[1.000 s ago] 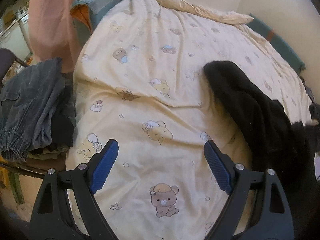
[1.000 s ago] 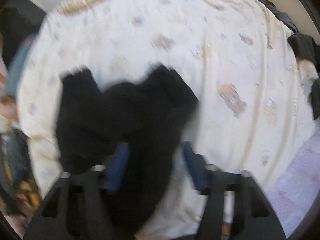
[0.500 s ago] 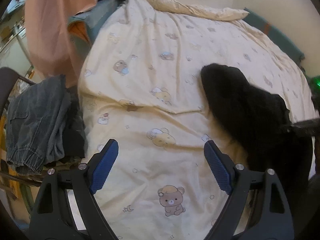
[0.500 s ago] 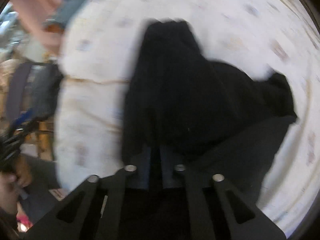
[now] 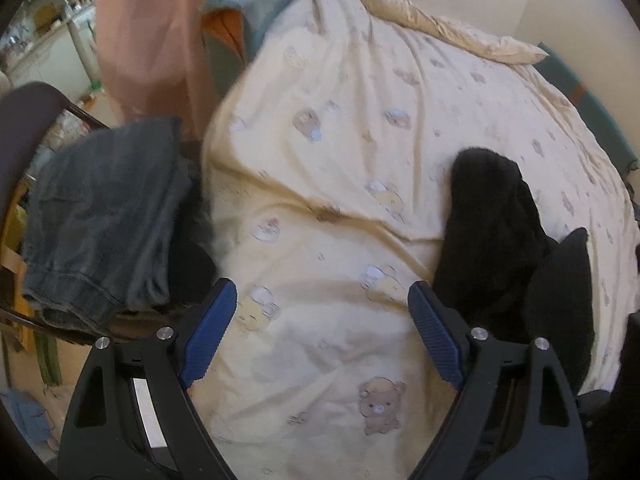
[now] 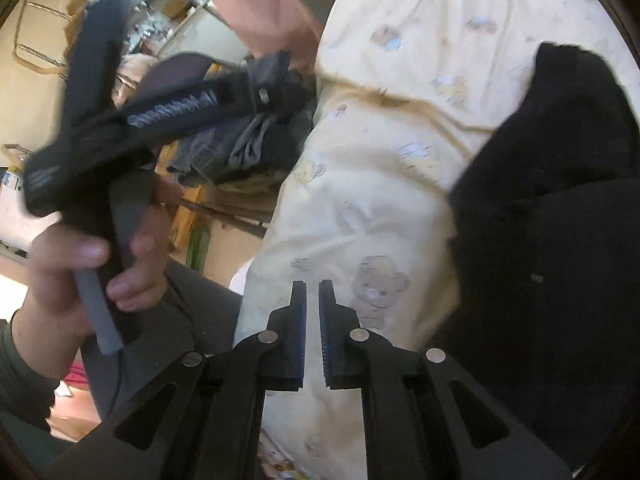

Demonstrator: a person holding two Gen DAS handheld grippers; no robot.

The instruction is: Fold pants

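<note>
The left gripper (image 5: 322, 334) hung with its blue-padded jaws spread wide apart above a pale yellow duvet (image 5: 352, 168) printed with little bears. Nothing sat between the fingers. At three o'clock, black pants (image 5: 496, 240) lay bunched on the duvet, just beside the right finger. At nine o'clock, folded grey jeans (image 5: 104, 208) rested on a dark chair (image 5: 24, 120). A pink cloth (image 5: 148, 32) hung at eleven o'clock.
</note>
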